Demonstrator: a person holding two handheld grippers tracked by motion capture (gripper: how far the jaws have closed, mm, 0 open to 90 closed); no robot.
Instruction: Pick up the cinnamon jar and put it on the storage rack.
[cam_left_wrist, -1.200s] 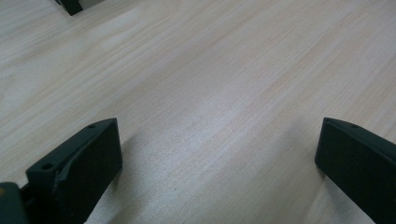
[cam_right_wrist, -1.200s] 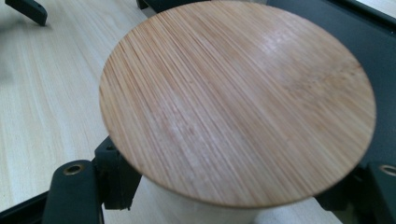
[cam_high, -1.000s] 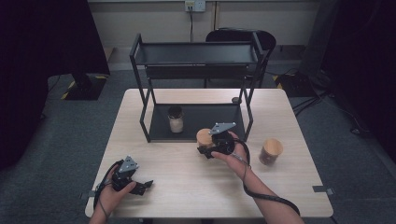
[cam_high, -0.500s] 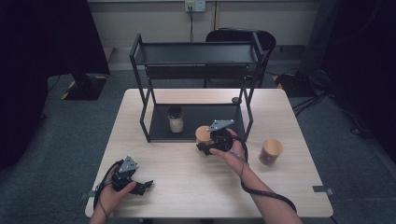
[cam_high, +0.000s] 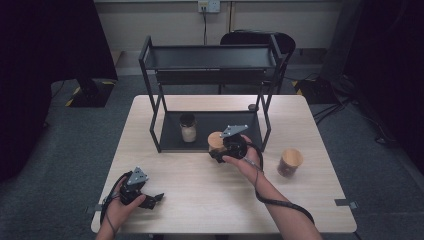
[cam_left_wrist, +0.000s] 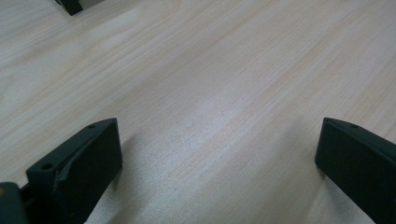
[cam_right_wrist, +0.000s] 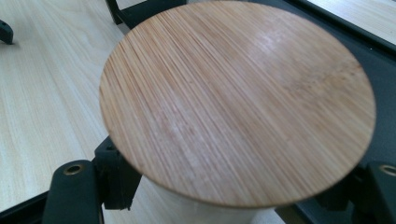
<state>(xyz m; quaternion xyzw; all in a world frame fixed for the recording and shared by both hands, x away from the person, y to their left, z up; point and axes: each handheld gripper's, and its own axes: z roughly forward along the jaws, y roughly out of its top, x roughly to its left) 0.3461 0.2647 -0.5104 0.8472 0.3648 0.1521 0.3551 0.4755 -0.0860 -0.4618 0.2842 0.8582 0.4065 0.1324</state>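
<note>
So the right hand-held gripper (cam_high: 219, 154) is clamped on a jar with a bamboo lid (cam_high: 216, 141), jaws pinching the pale body just under the lid on both sides. In the right gripper view that round lid (cam_right_wrist: 238, 102) sits right in front of the camera, grain running diagonally, with the black jaws tucked under its rim. The jar is at the front edge of the black rack's (cam_high: 210, 57) bottom shelf, right where the dark shelf meets the wood of the counter (cam_high: 200, 200); I can't tell whether it's resting there or lifted a bit.

The left hand-held gripper (cam_high: 155, 199) is way off near the front left corner of the counter, jaws spread wide apart with nothing but bare wood grain between them in the left gripper view.

Other stuff: a dark-lidded jar (cam_high: 188, 128) stands further back on the same bottom shelf, and another bamboo-lidded jar (cam_high: 290, 162) stands on the counter to the right, outside the rack.
</note>
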